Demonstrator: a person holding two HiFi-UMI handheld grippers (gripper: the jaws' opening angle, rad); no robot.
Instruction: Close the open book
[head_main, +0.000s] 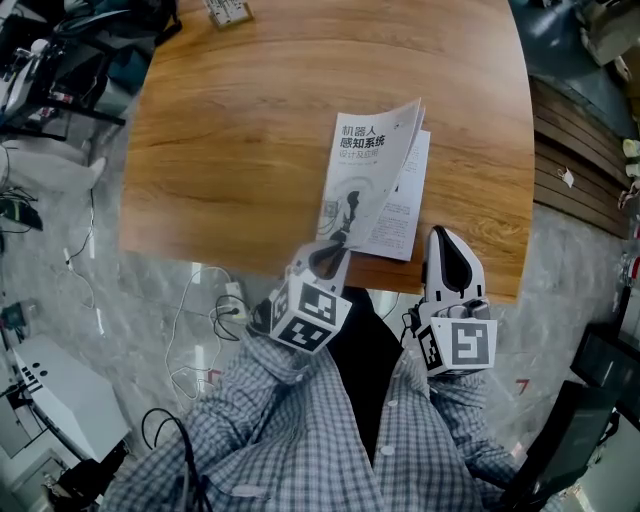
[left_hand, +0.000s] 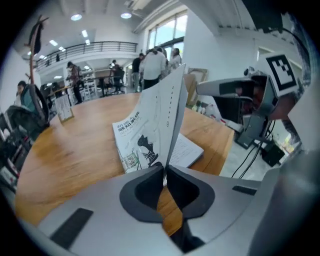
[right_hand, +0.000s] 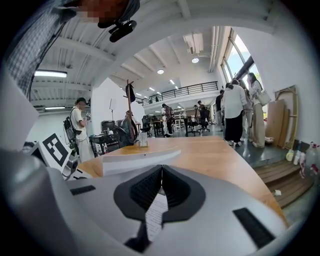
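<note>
Left gripper pinches book cover (white, upright).

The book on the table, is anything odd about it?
Yes. Its front cover stands half raised and tilted instead of lying flat on the pages; the left gripper pinches its near edge.

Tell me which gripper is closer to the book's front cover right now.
Left. The left gripper pinches the raised front cover at its near edge. The right gripper, jaws together, sits off to the right, beside the open page's near corner.
</note>
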